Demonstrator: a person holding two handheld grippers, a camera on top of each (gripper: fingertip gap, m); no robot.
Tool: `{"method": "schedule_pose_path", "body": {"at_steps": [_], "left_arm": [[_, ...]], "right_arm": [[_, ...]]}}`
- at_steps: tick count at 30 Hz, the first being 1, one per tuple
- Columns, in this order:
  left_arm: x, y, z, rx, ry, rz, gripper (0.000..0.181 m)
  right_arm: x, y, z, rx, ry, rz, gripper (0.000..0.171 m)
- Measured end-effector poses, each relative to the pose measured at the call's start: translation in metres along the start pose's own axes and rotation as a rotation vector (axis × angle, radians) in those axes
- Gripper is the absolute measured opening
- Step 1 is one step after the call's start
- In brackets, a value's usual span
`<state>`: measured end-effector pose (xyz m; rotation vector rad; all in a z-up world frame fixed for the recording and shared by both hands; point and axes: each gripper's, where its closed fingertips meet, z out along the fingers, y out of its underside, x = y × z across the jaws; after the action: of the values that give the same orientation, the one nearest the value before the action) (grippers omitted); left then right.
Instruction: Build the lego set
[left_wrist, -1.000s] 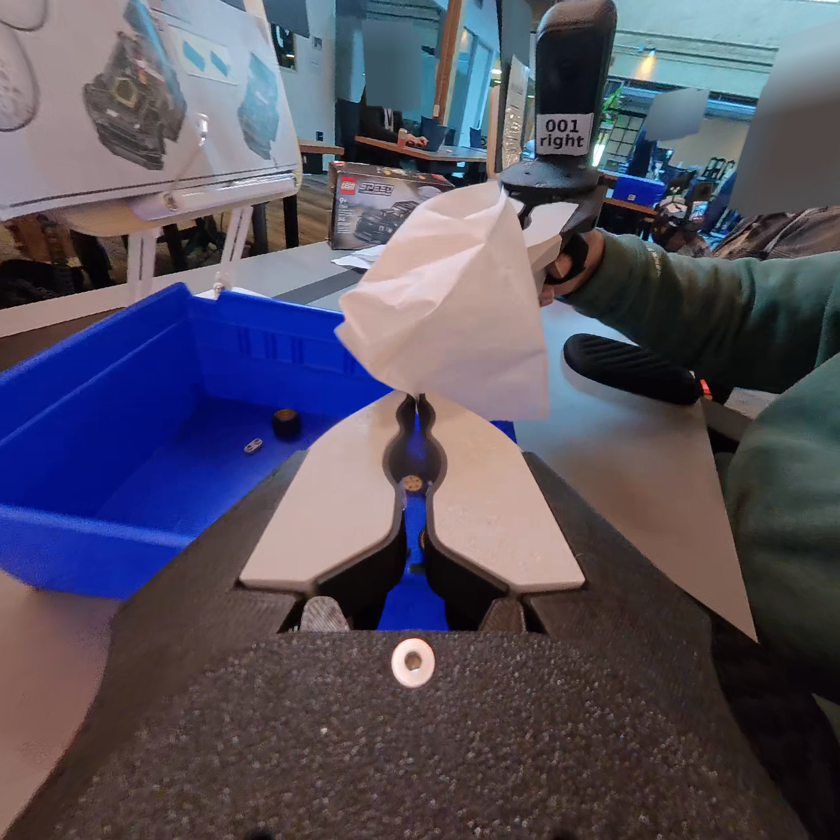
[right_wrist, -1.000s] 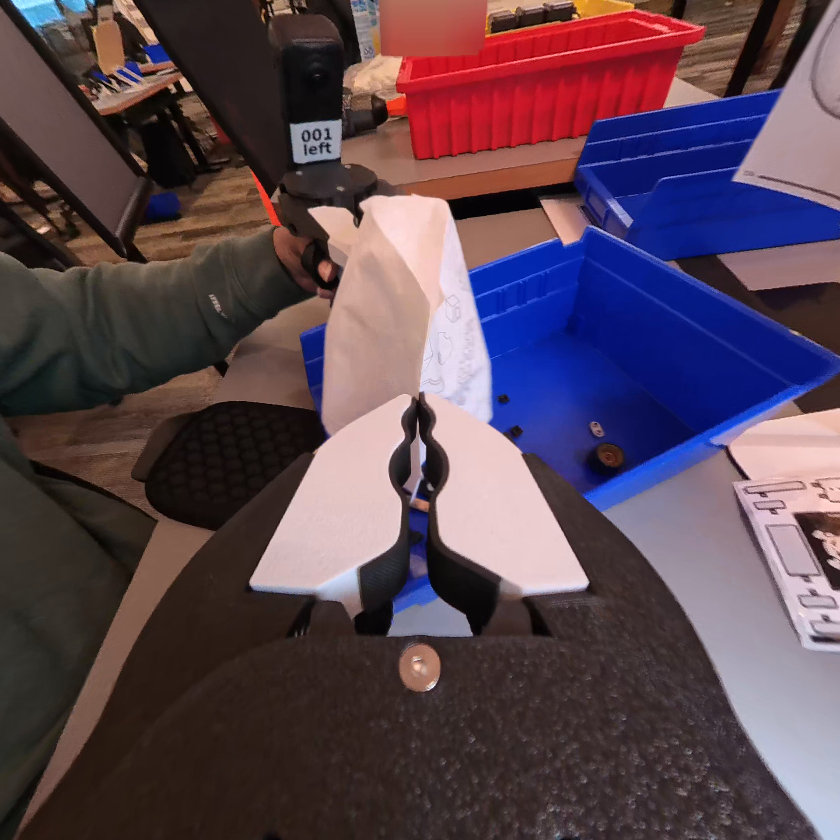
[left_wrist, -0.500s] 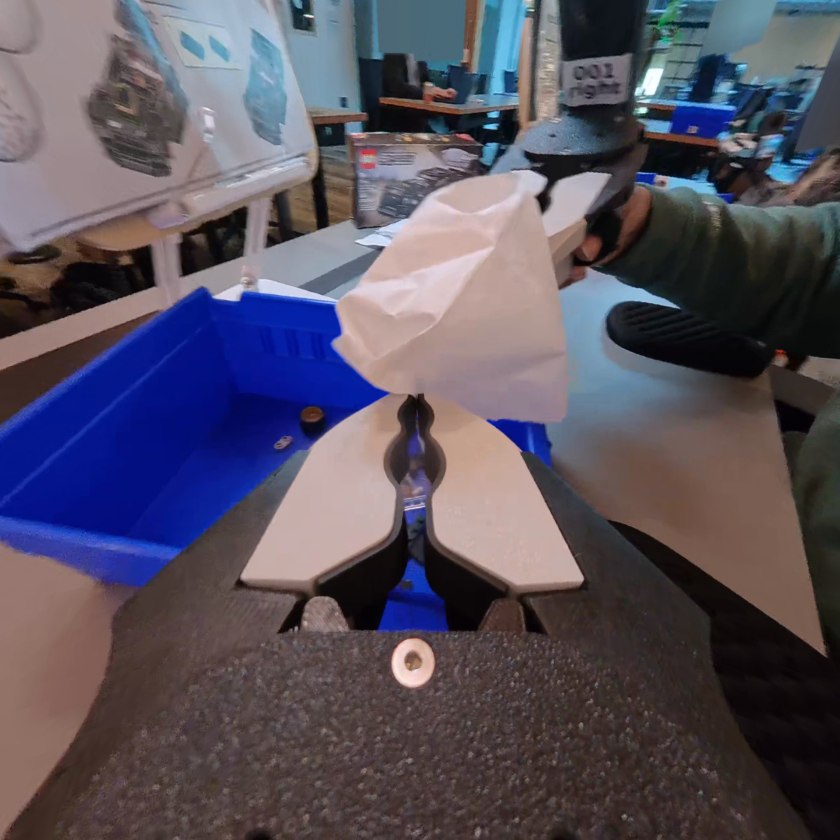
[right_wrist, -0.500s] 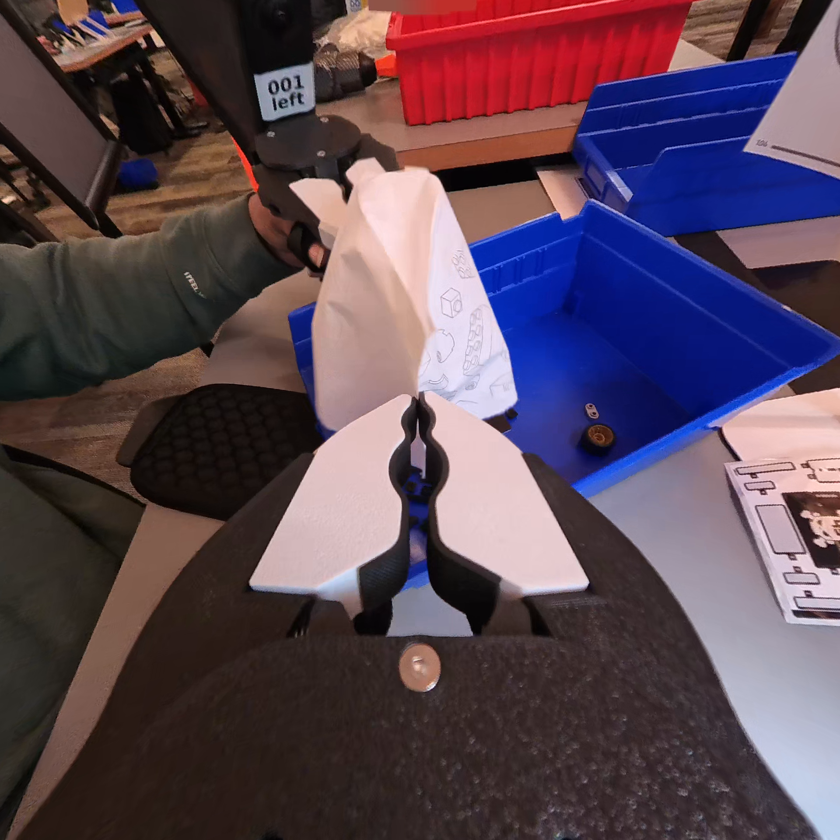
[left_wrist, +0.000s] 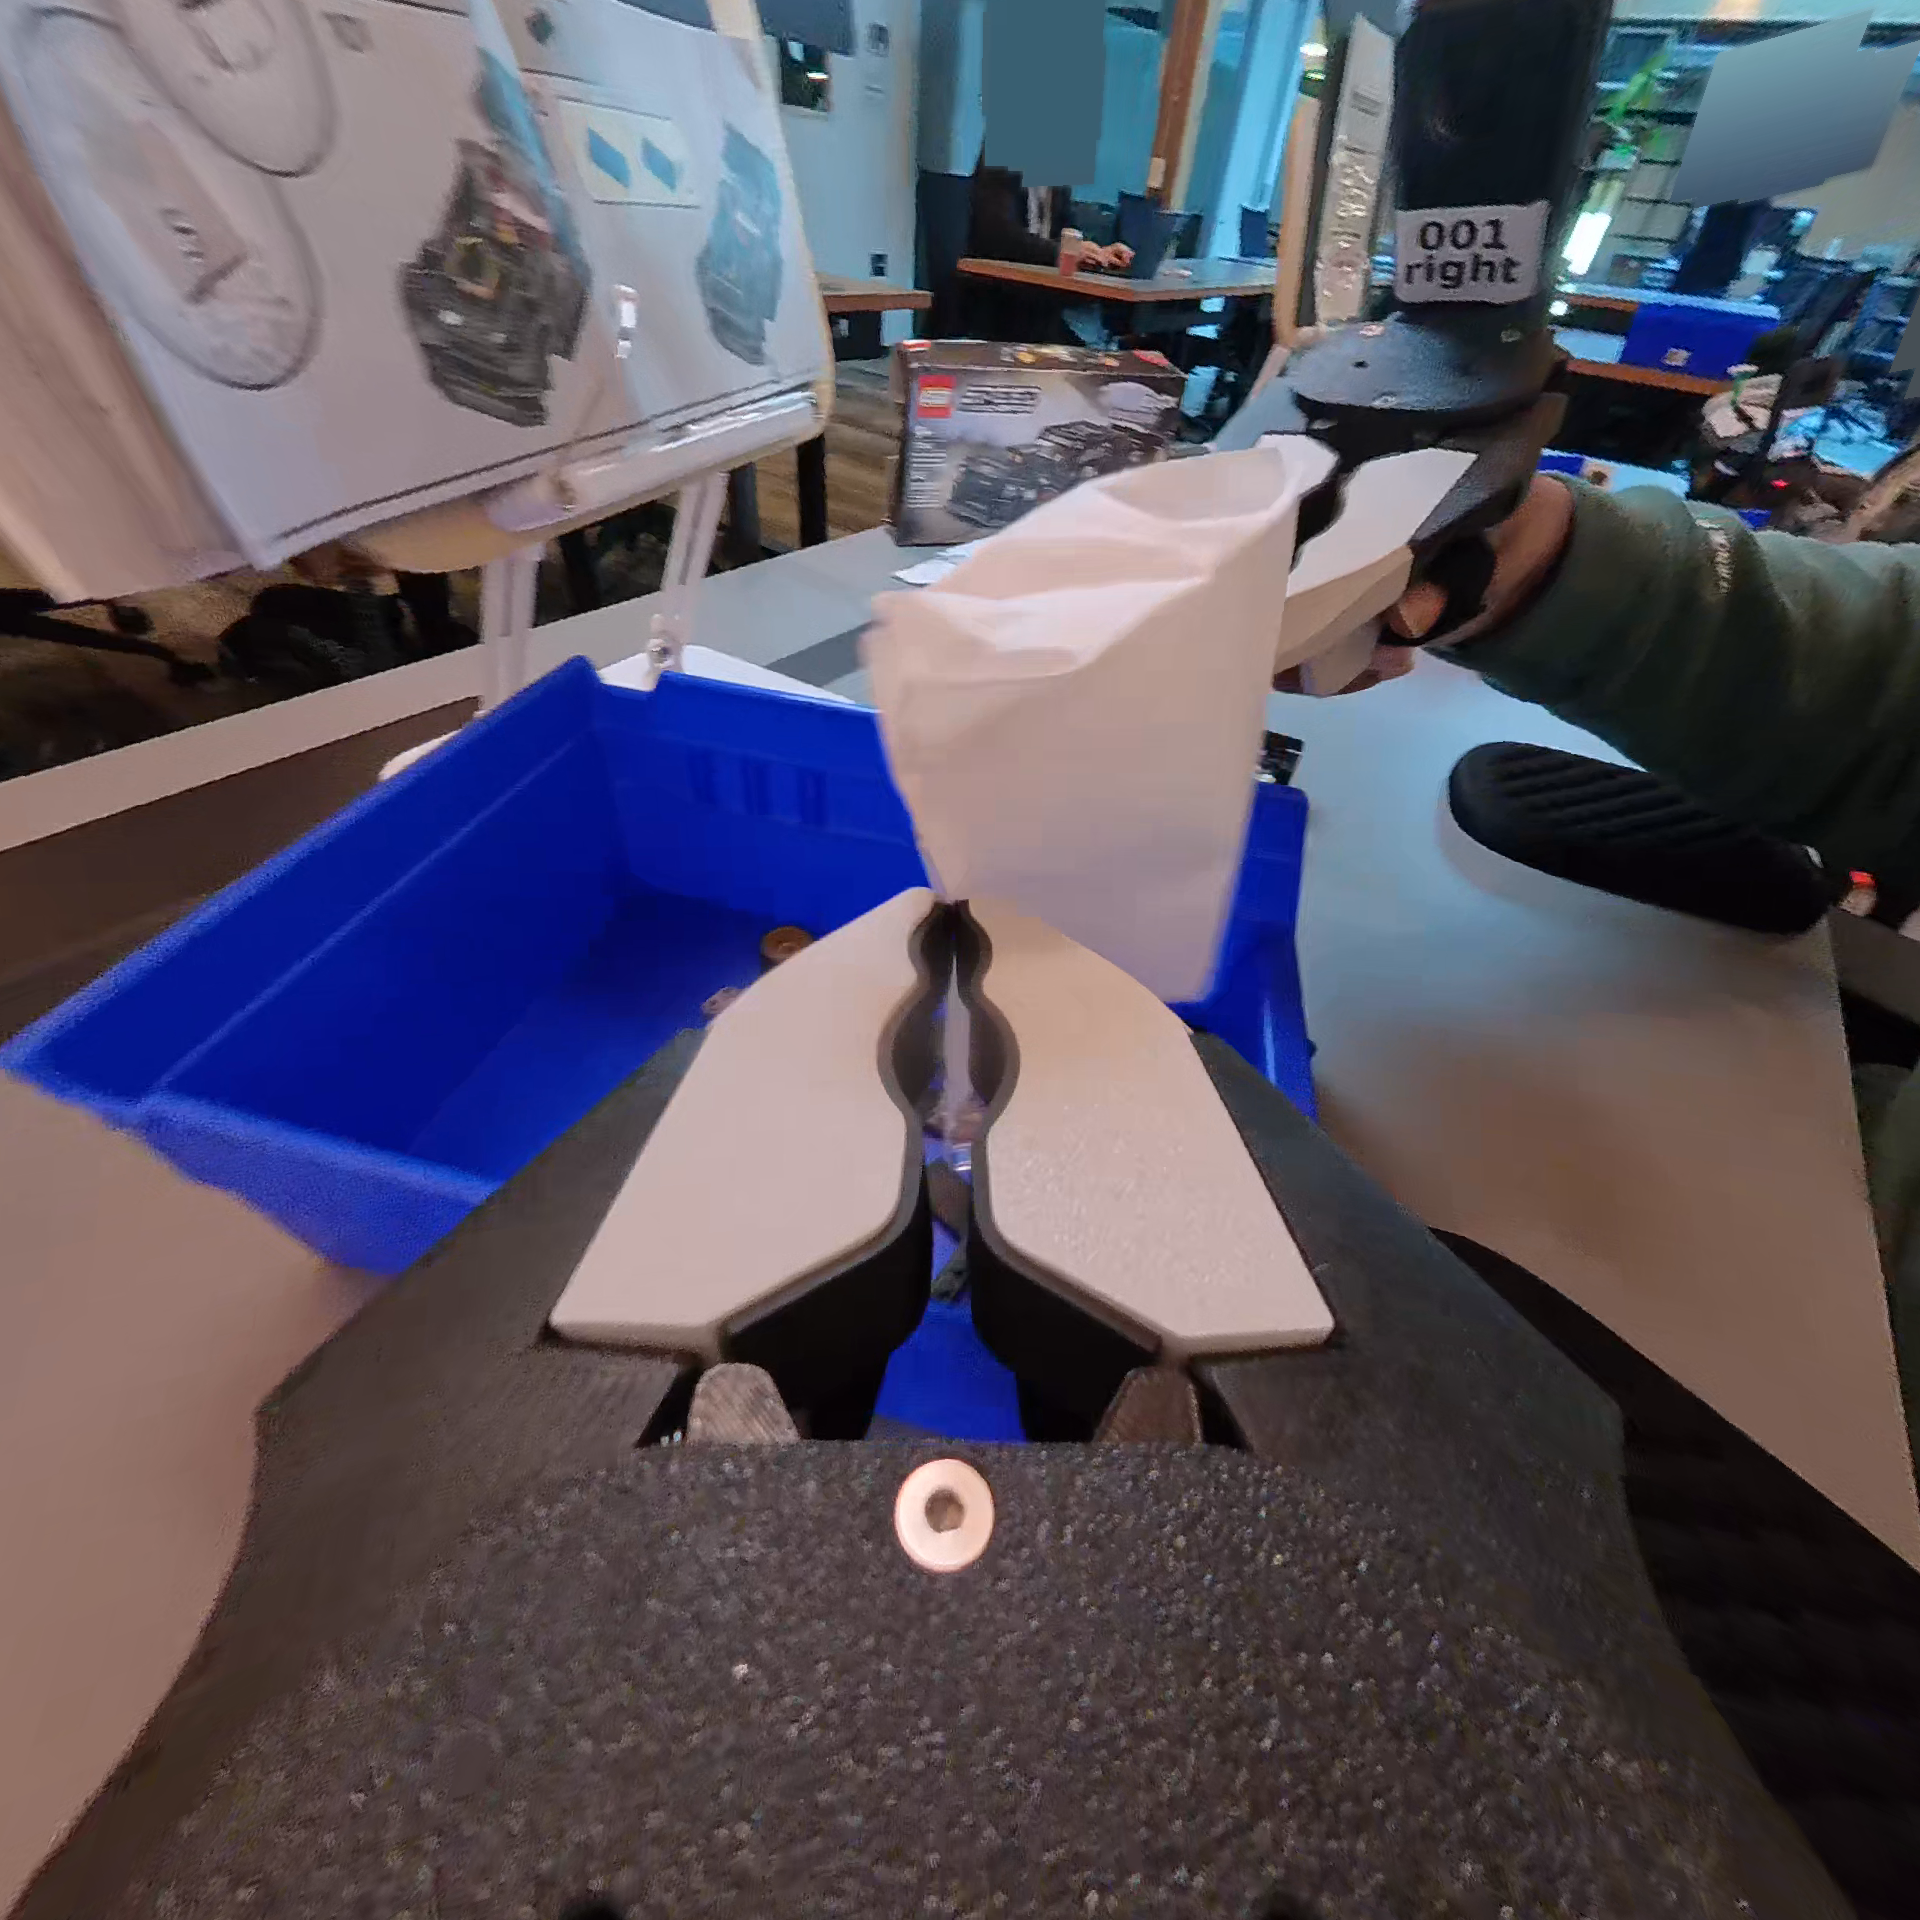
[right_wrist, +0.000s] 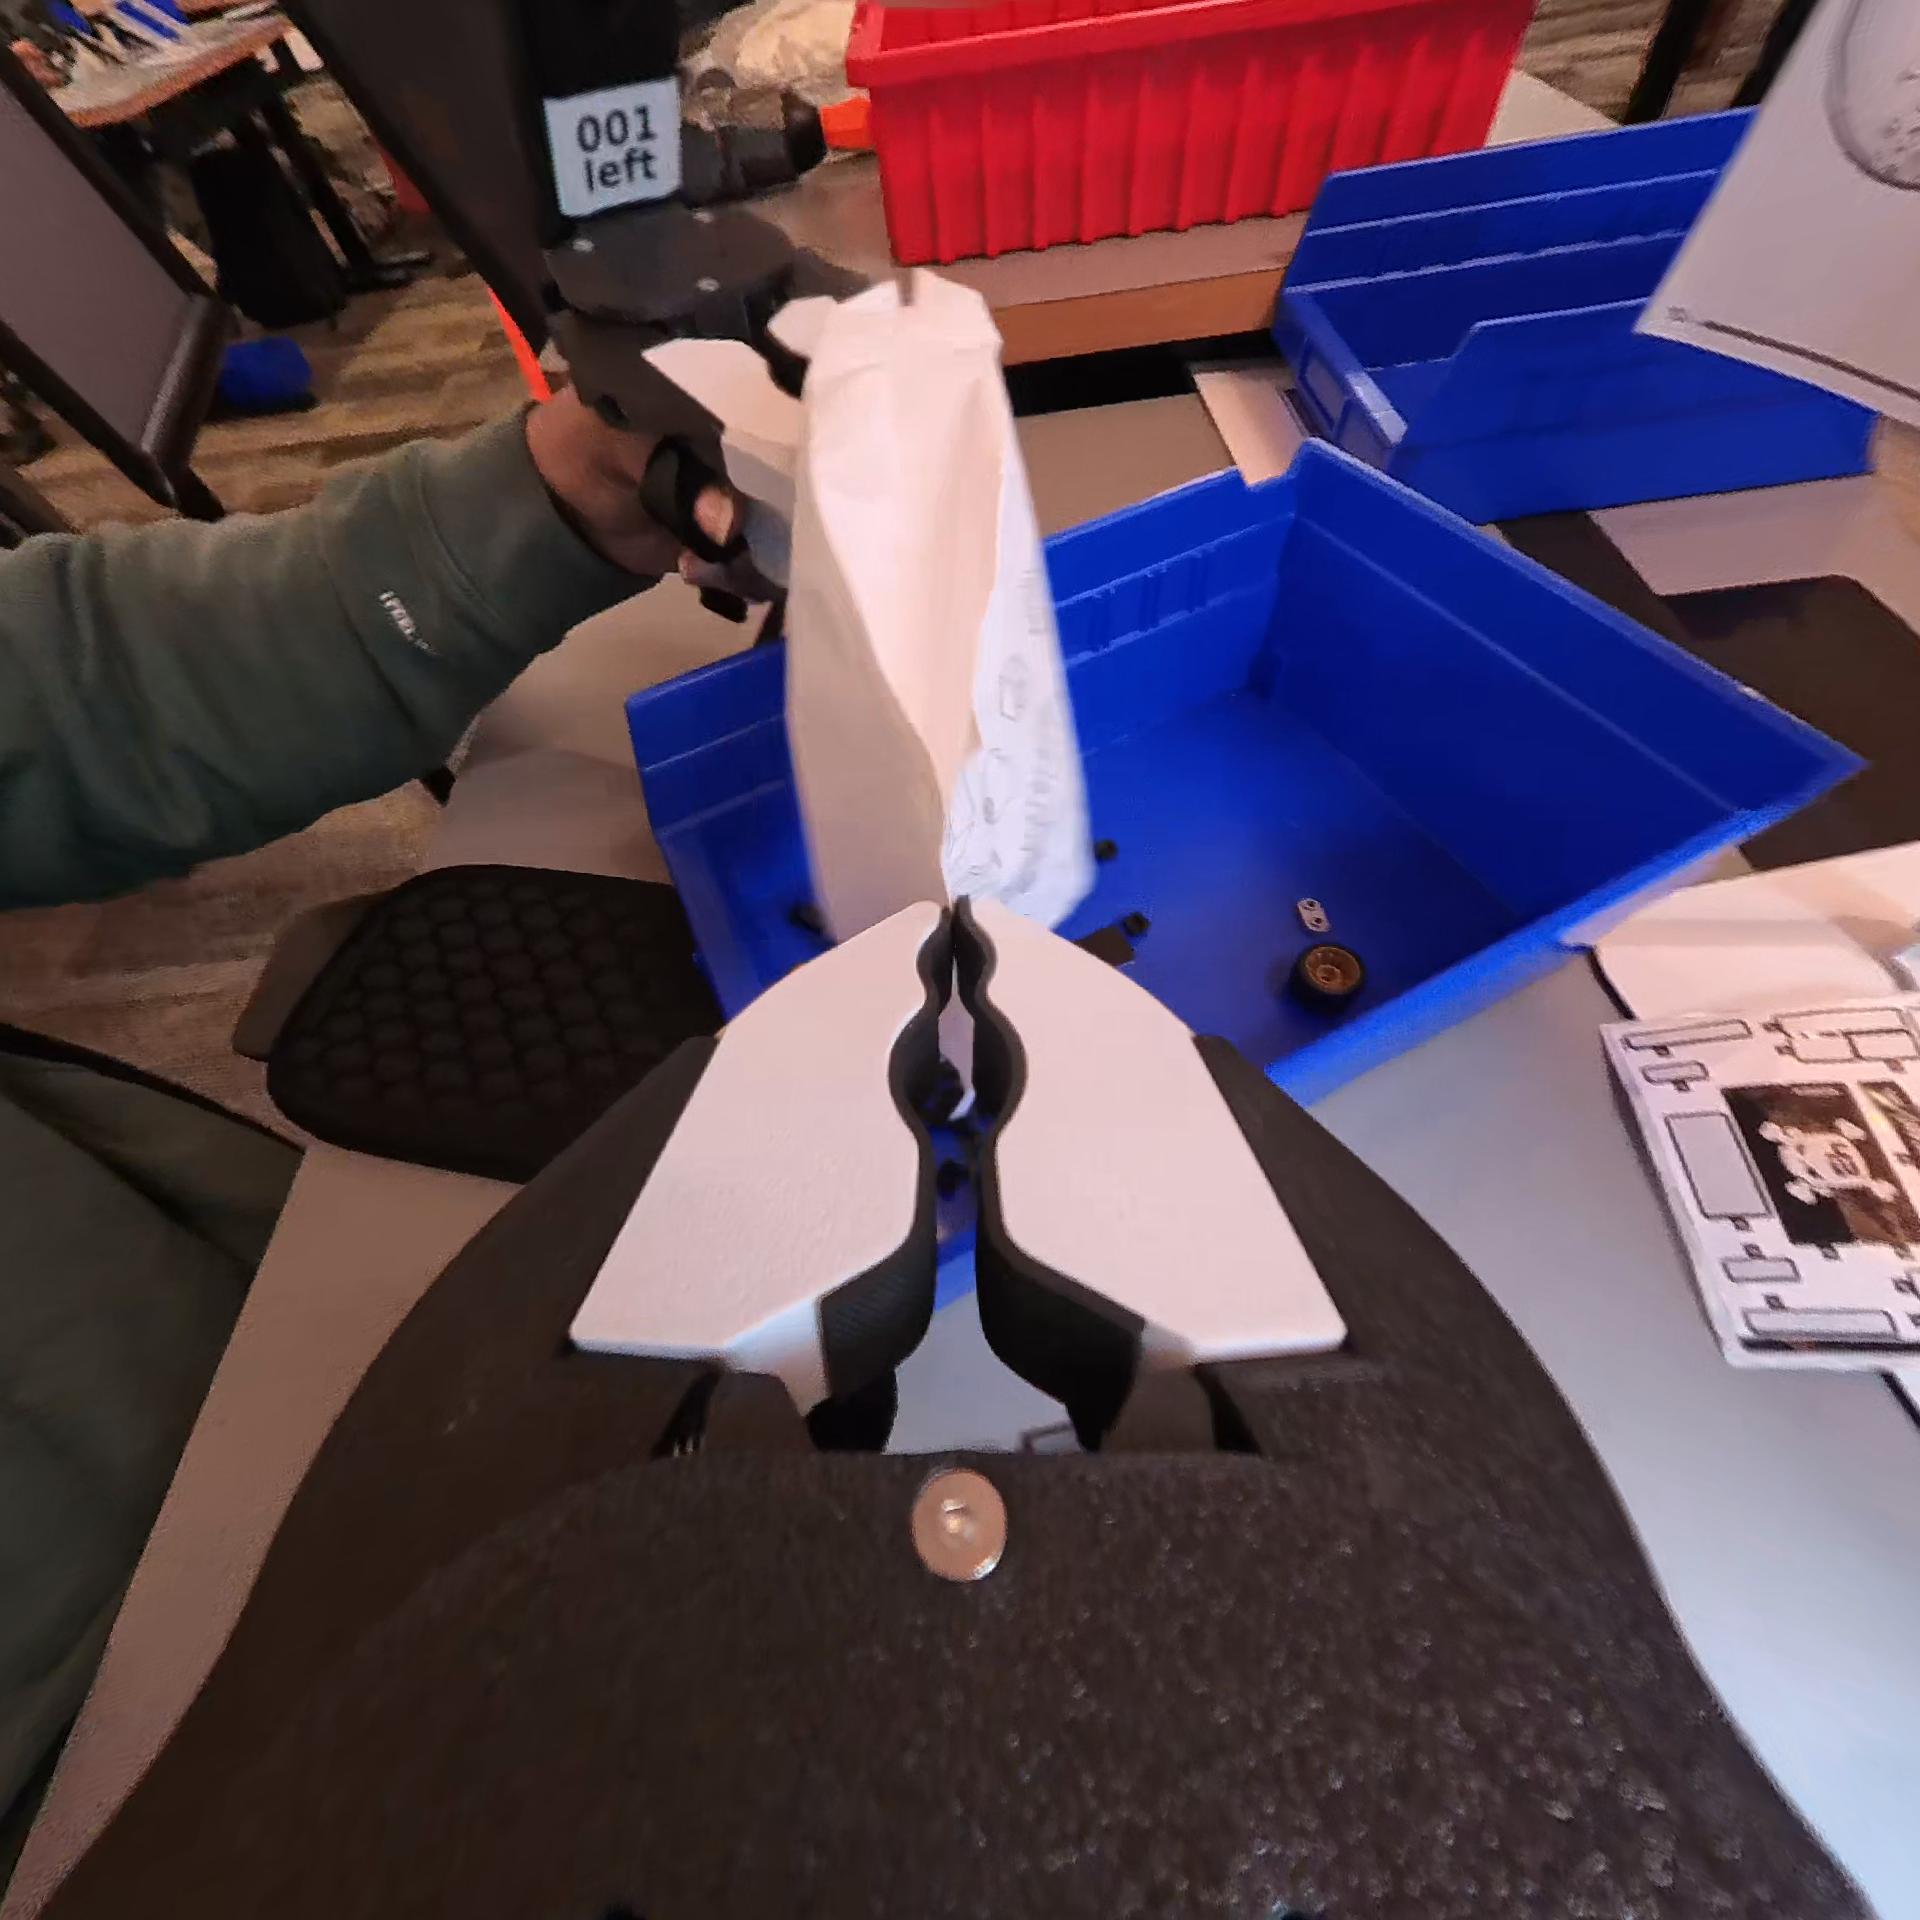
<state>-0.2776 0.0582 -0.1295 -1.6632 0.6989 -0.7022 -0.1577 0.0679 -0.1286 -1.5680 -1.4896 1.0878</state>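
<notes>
Hanging white paper bag (left_wrist: 1070, 727) — crumpled, line-printed — between both clamped tongs.

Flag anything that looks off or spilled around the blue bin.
Nothing looks wrong. The white paper bag hangs over the blue bin, pinched by the left gripper and the right gripper. A small black wheel and a few tiny pieces lie loose inside the bin, not outside it.

Left gripper (left_wrist: 954, 914) and right gripper (right_wrist: 956, 914) clamped tight (facing each other).
</notes>
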Motion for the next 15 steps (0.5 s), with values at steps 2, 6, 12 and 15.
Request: {"method": "schedule_pose_path", "body": {"at_steps": [2, 6, 12, 15], "left_arm": [[0.001, 0.001, -0.006, 0.004, 0.032, -0.014, 0.000], [0.010, 0.007, 0.002, -0.032, 0.016, 0.055, 0.000], [0.012, -0.001, -0.005, -0.013, 0.007, 0.104, 0.000], [0.014, 0.000, -0.011, -0.033, 0.055, 0.065, 0.001]], "right_arm": [[0.006, -0.001, -0.007, 0.019, 0.008, 0.019, 0.000], [0.004, 0.000, -0.001, 0.019, 0.022, 0.003, 0.000], [0.010, -0.001, -0.005, 0.013, 0.067, -0.036, 0.000], [0.010, 0.000, -0.012, 0.021, 0.012, 0.031, 0.000]]}}
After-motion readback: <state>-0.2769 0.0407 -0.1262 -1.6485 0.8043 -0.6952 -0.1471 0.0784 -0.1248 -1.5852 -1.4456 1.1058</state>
